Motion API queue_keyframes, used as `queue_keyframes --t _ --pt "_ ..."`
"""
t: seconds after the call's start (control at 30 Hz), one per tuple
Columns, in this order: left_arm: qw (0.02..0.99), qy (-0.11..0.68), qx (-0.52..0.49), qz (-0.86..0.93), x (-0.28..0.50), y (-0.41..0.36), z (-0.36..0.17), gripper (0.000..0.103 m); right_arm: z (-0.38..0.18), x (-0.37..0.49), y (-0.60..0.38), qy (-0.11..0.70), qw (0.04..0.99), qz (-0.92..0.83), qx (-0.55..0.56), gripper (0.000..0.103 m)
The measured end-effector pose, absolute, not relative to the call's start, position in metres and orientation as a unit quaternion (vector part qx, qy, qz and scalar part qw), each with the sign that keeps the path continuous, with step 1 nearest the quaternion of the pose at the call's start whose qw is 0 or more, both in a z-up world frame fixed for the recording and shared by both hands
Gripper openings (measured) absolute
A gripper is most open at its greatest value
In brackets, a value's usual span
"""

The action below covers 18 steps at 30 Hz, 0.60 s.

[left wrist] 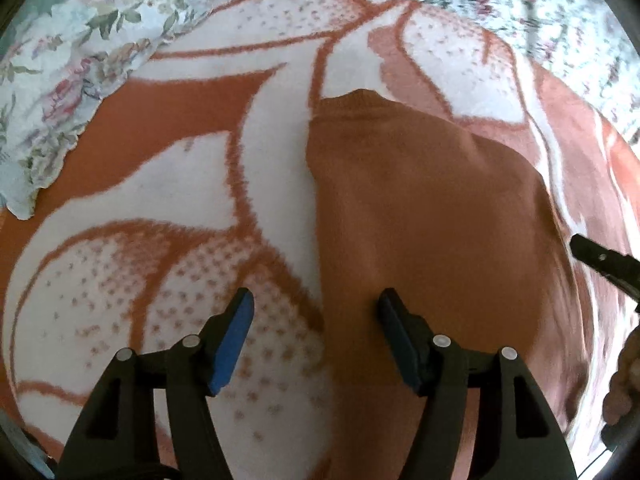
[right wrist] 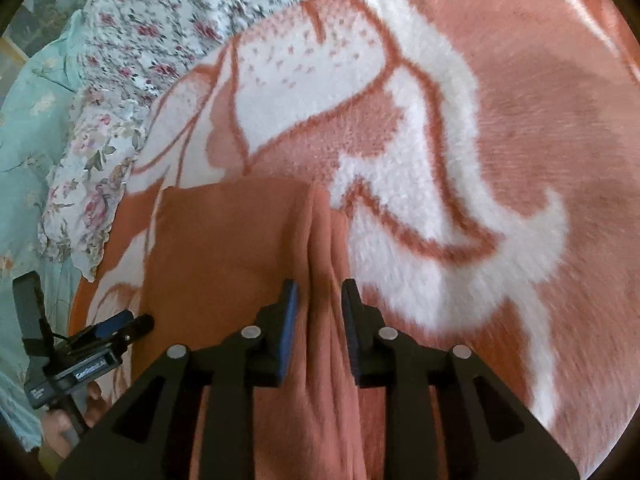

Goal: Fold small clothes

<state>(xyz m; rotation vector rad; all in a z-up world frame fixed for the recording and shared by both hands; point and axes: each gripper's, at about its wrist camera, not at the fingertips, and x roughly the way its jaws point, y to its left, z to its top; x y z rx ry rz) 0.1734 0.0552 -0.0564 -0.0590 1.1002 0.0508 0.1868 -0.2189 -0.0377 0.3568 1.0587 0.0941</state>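
**Right gripper gathering the cloth's edge**

Your right gripper (right wrist: 319, 300) has its fingers narrowed around a raised ridge of the orange garment (right wrist: 240, 248), which lies on the patterned blanket (right wrist: 500, 120); whether they pinch it yet, you cannot tell. Close fully before lifting, and carry the edge over evenly. Your left gripper (left wrist: 316, 308) hovers spread apart, empty, over the garment's left edge. Only the left view shows the garment's far corner; only the right shows the ridge.
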Motion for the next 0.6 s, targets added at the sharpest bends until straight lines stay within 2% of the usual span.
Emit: queue_keyframes --t 0.1,0.2,0.37,0.5,0.6 --pt "0.858 0.514 -0.015 0.011 0.140 0.053 -0.048 0.067 -0.023 0.157 -0.214 0.494 0.851 0.046 0.171 0.027" --pt "0.860 0.510 -0.009 0.004 0.108 0.051 -0.045 0.073 -0.015 0.123 -0.201 0.491 0.854 0.055 0.161 0.044" --pt "0.858 0.514 0.009 -0.001 0.062 0.052 -0.049 0.077 -0.014 0.071 -0.178 0.493 0.859 0.064 0.127 0.054" --pt "0.852 0.522 0.035 0.008 0.026 0.055 -0.056 0.079 -0.018 0.029 -0.164 0.491 0.863 0.064 0.102 0.075" --pt "0.849 0.527 0.048 0.006 0.008 0.059 -0.058 0.079 -0.022 0.003 -0.157 0.497 0.861 0.060 0.089 0.080"
